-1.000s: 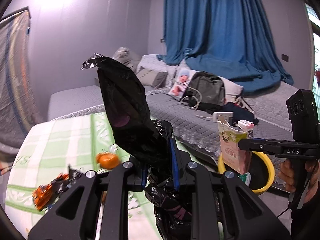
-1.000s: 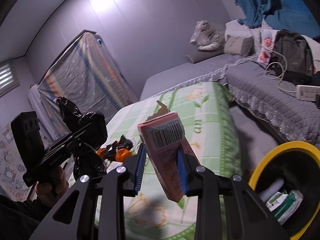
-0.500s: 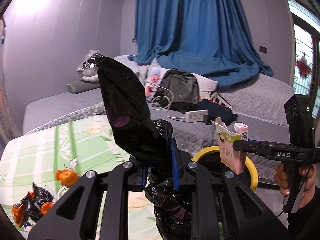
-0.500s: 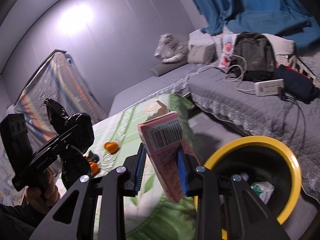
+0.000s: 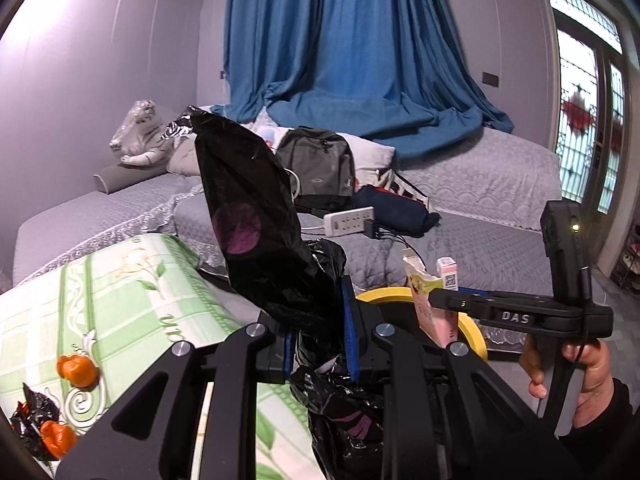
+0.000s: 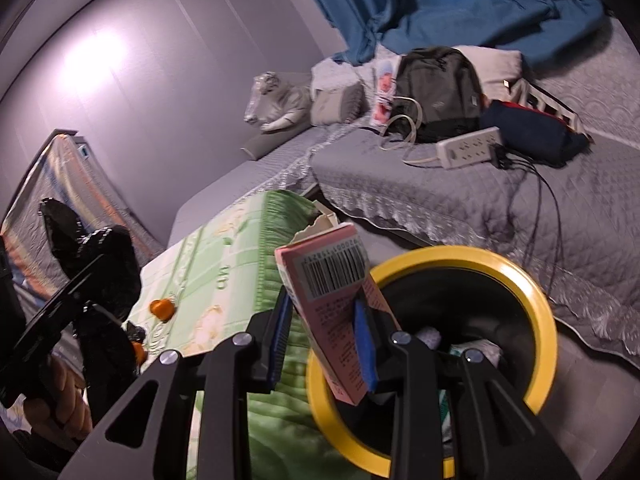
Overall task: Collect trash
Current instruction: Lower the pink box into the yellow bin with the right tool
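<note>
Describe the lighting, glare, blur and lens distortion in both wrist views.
Left wrist view: even indoor light, daylight through the patterned window, fisheye bending of the walls, sharp black bag. Right wrist view: a bright glare patch on the wall, slight motion blur on the yellow bin rim and pink carton.

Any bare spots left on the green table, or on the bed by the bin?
Green tablecloth: free from the orange peel to its far edge. The corner near the black wrapper and peels is cluttered. Grey bedspread lies bare in front of the power strip, apart from cables on its right. The backpack area is crowded.
</note>
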The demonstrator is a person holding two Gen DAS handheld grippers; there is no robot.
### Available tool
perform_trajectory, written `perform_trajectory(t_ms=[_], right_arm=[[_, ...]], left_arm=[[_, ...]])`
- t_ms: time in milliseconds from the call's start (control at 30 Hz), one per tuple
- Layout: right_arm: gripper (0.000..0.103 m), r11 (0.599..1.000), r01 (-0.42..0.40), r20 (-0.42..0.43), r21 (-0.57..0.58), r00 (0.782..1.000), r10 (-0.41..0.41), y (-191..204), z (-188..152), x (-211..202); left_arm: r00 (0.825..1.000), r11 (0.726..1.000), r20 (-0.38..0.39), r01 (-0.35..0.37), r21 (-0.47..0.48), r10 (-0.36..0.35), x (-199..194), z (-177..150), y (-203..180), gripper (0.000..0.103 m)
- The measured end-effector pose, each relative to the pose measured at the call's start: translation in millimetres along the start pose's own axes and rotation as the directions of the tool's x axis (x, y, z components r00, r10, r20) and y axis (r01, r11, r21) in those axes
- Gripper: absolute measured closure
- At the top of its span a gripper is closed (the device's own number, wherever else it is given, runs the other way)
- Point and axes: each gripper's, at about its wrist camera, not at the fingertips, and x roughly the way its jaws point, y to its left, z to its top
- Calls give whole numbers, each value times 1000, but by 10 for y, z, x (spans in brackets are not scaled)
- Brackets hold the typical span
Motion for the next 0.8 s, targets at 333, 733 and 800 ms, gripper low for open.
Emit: perform_trajectory(t_ms=[333,733,800], right_arm=[[75,986,136,-38,97,990,-133,-444,-105,195],[73,968,190,-95,163,980,-177,-766,-158,350],[71,964,209,-106,167,975,-193,-789,-161,369]], left_arm=[[994,998,-95,59,12,-58,741,-141,-225,84],[965,990,-220,137,-39,-142,1462,-287,-381,83],[962,989,-230,141,-38,-146,1515,-288,-412,82]])
